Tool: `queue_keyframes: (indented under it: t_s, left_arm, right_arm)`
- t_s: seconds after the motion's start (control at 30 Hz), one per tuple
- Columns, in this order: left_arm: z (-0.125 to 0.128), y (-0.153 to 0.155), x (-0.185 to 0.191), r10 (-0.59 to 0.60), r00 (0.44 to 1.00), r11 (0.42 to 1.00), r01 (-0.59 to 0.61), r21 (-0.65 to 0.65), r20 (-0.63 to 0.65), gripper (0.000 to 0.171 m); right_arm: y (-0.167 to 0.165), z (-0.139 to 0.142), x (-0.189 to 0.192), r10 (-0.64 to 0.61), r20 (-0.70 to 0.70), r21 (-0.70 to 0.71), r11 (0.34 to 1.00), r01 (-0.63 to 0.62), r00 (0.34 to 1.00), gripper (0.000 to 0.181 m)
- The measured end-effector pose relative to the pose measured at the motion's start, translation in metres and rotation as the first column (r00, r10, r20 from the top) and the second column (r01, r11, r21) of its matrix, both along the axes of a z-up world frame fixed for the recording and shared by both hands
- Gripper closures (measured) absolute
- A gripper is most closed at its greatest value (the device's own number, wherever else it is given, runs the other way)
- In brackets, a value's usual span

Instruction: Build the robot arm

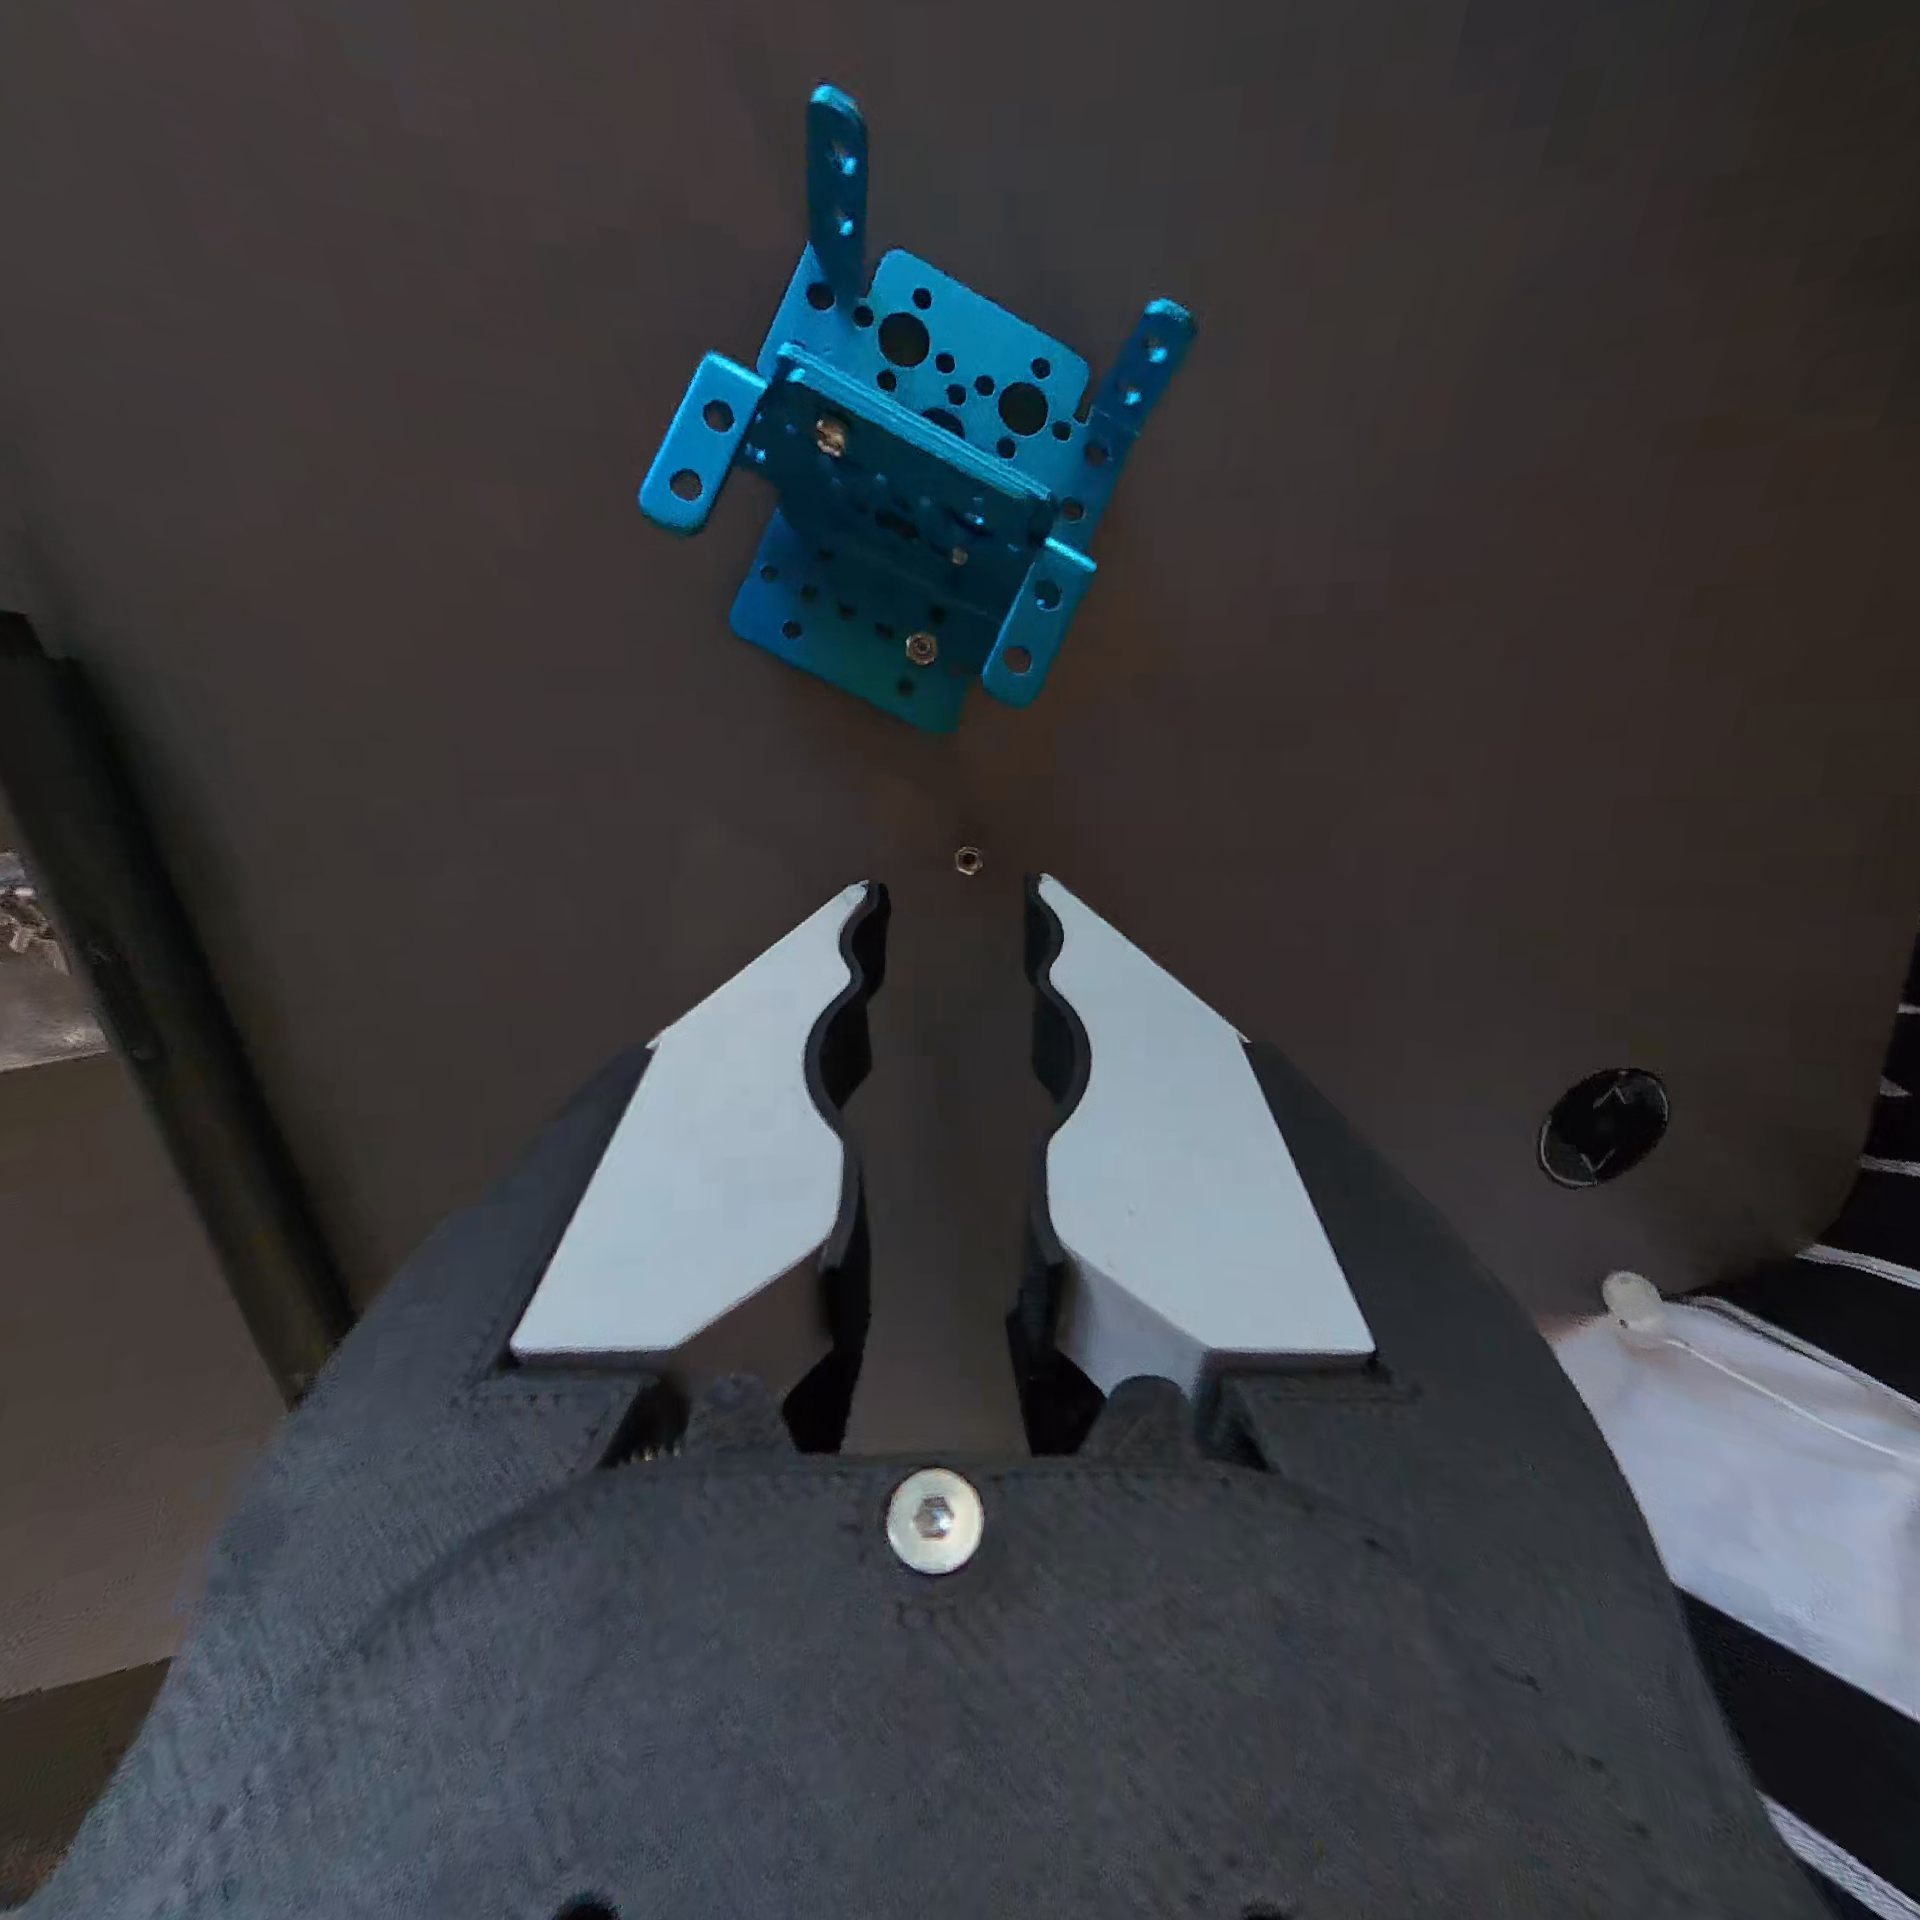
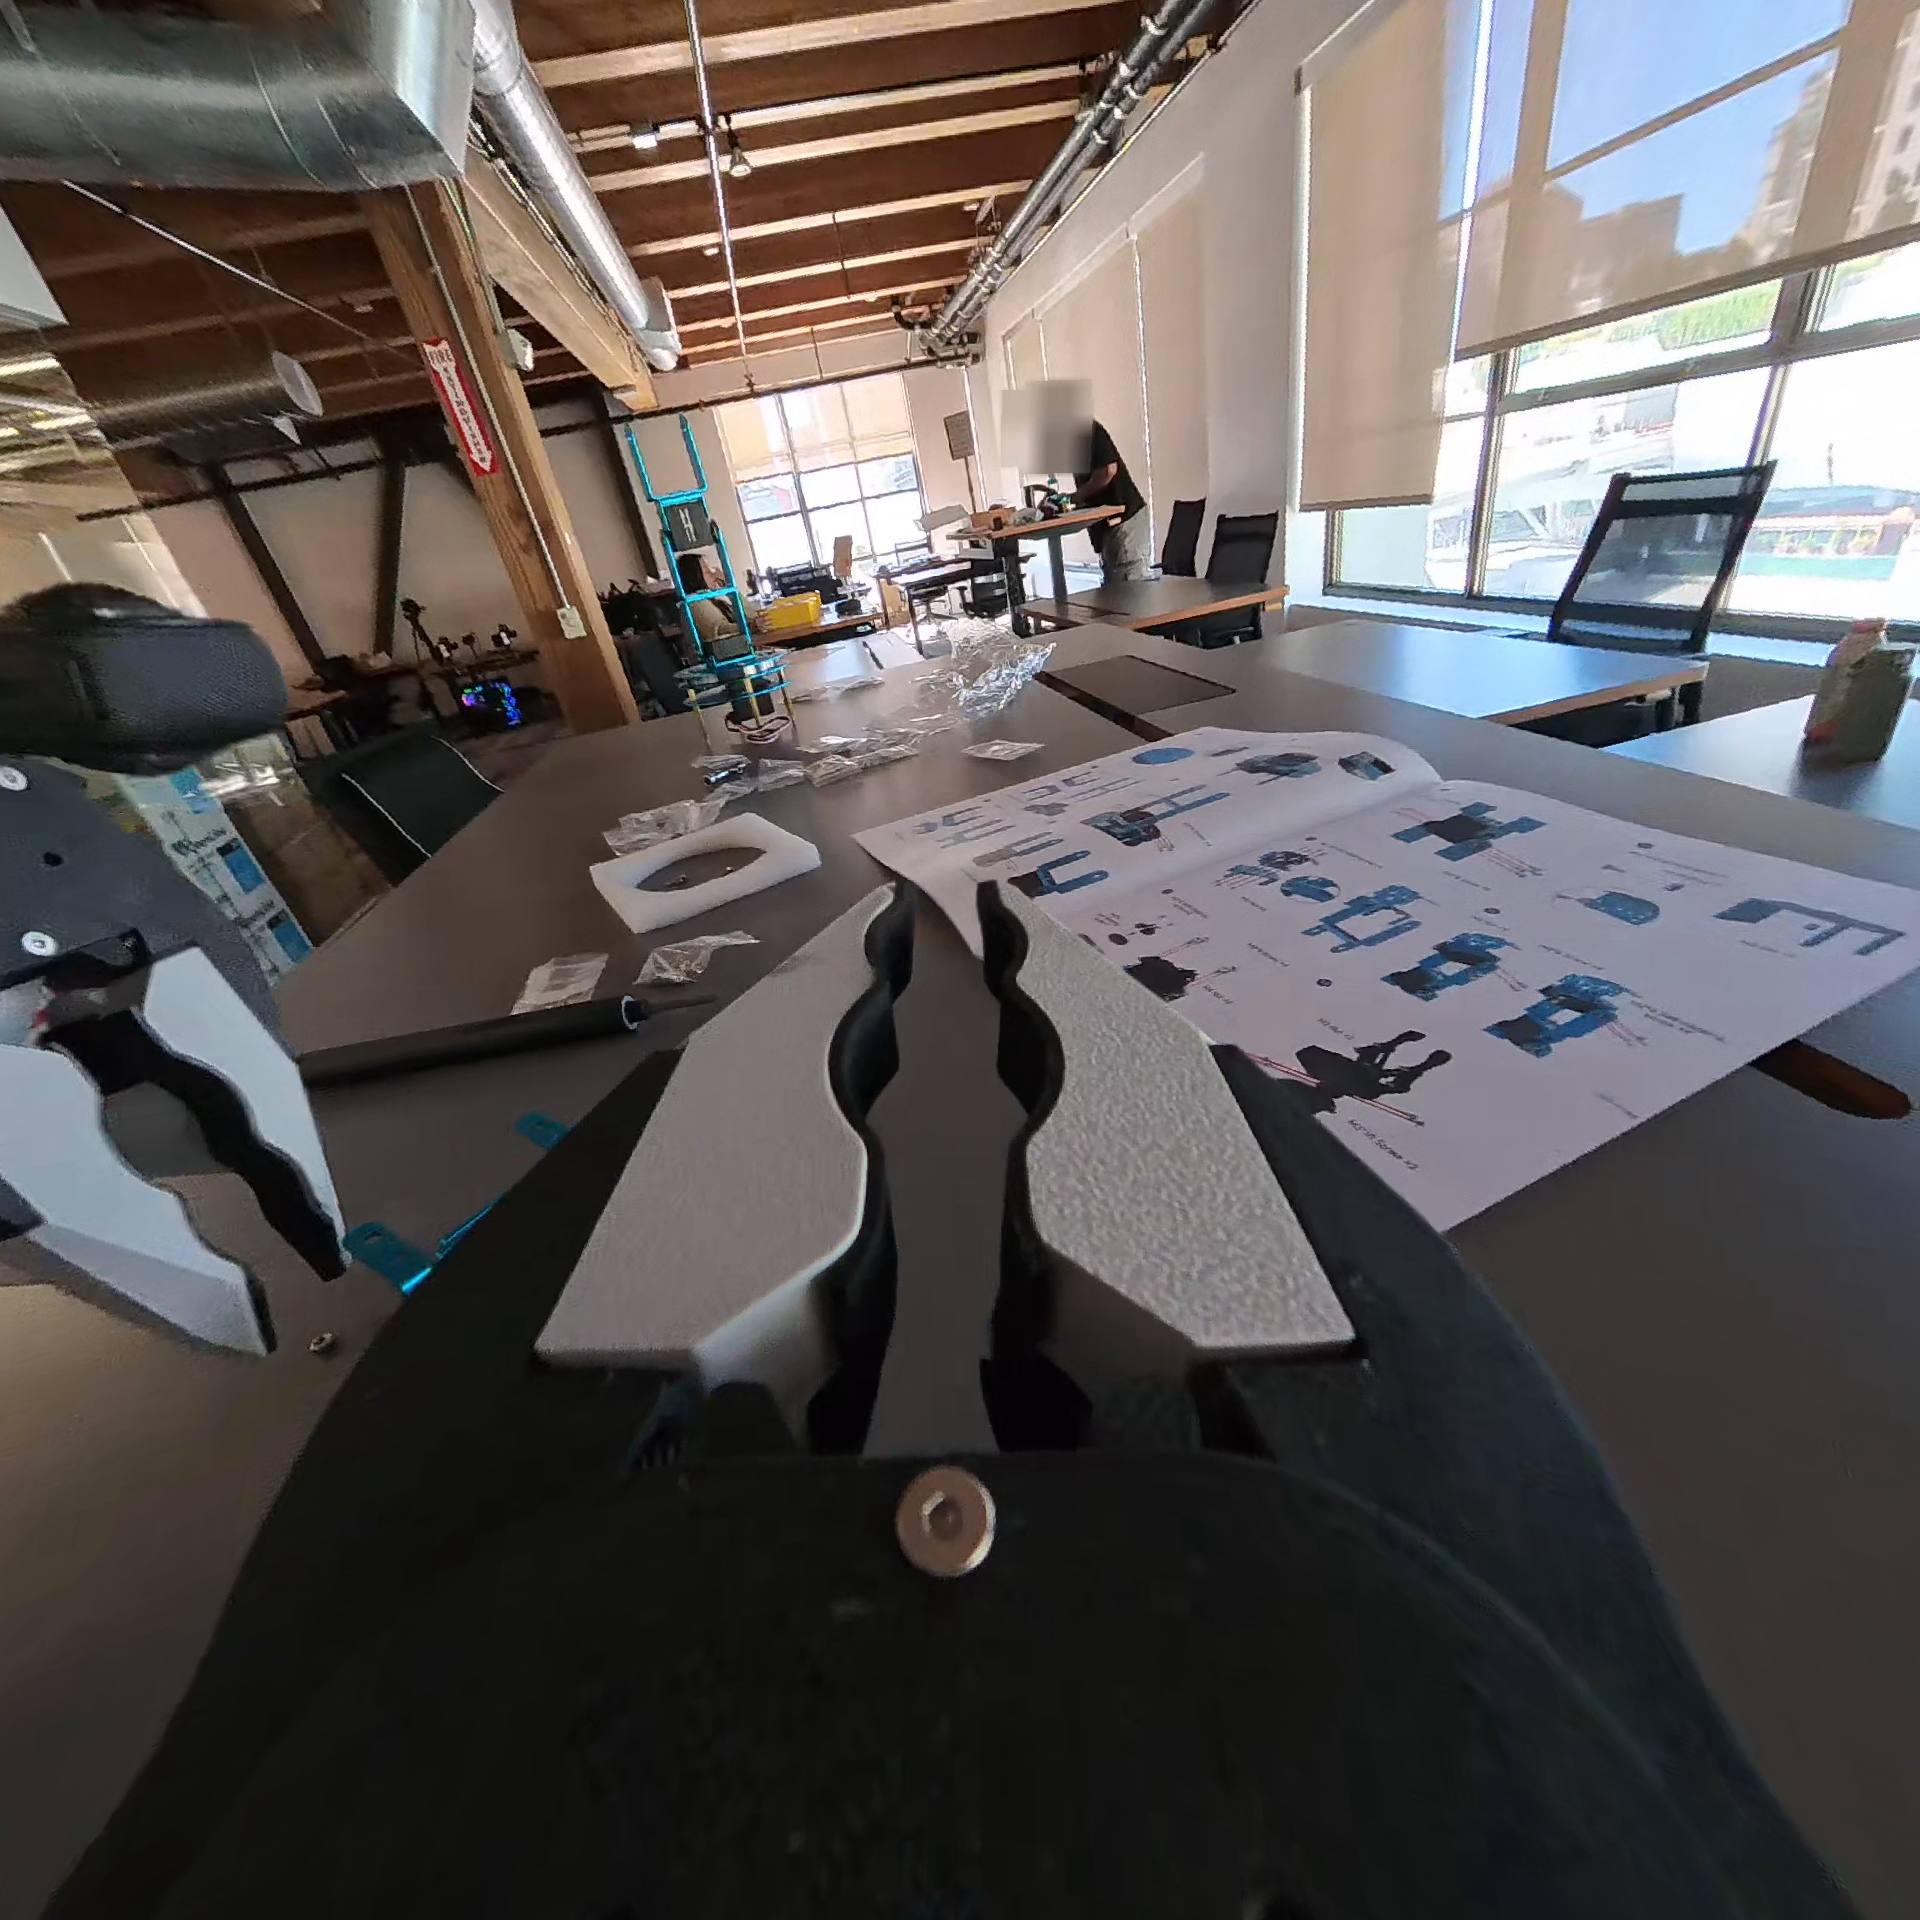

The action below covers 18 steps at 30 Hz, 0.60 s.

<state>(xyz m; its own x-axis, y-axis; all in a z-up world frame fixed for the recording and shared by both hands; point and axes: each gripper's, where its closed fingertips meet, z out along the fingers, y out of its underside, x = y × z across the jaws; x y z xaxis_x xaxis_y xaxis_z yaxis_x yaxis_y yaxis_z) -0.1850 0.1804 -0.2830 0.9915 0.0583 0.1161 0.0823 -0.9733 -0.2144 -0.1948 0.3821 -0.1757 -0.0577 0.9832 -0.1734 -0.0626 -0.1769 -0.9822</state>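
Note:
In the left wrist view my left gripper [image 1: 956,888] points down at a dark table [image 1: 1351,623]. Its jaws are open and empty. A small metal nut [image 1: 967,860] lies on the table just beyond the fingertips, in line with the gap. Farther on lies a blue perforated metal bracket assembly [image 1: 914,447] with nuts on it. In the right wrist view my right gripper [image 2: 940,899] hovers over the table with a narrow gap between its jaws and holds nothing. The left gripper [image 2: 296,1304] shows at the left there, above the nut [image 2: 322,1341] and the blue bracket [image 2: 384,1247].
An open instruction booklet [image 2: 1455,935] lies ahead on the right. A white foam block [image 2: 707,868], a black rod-like tool [image 2: 468,1039] and small bags of hardware [image 2: 691,961] lie ahead on the left. A blue tower assembly [image 2: 717,623] stands farther back. A round cable hole [image 1: 1605,1127] is near the table's edge.

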Motion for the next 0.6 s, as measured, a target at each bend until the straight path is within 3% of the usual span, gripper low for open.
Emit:
queue_keyframes:
  t_s: [0.27, 0.6]
  left_arm:
    - [-0.0094, 0.0034, -0.0008, -0.021, 0.997, 1.000, 0.020, -0.020, -0.076, 0.157]
    - [-0.0103, 0.0036, -0.0022, -0.077, 0.986, 0.997, 0.075, -0.023, -0.145, 0.167]
  right_arm:
    - [0.0065, -0.0032, 0.0006, 0.056, -0.020, -0.156, 0.986, -0.059, 0.998, 0.164]
    - [0.0050, -0.0052, -0.0016, 0.062, -0.011, -0.147, 0.987, -0.063, 0.998, 0.164]
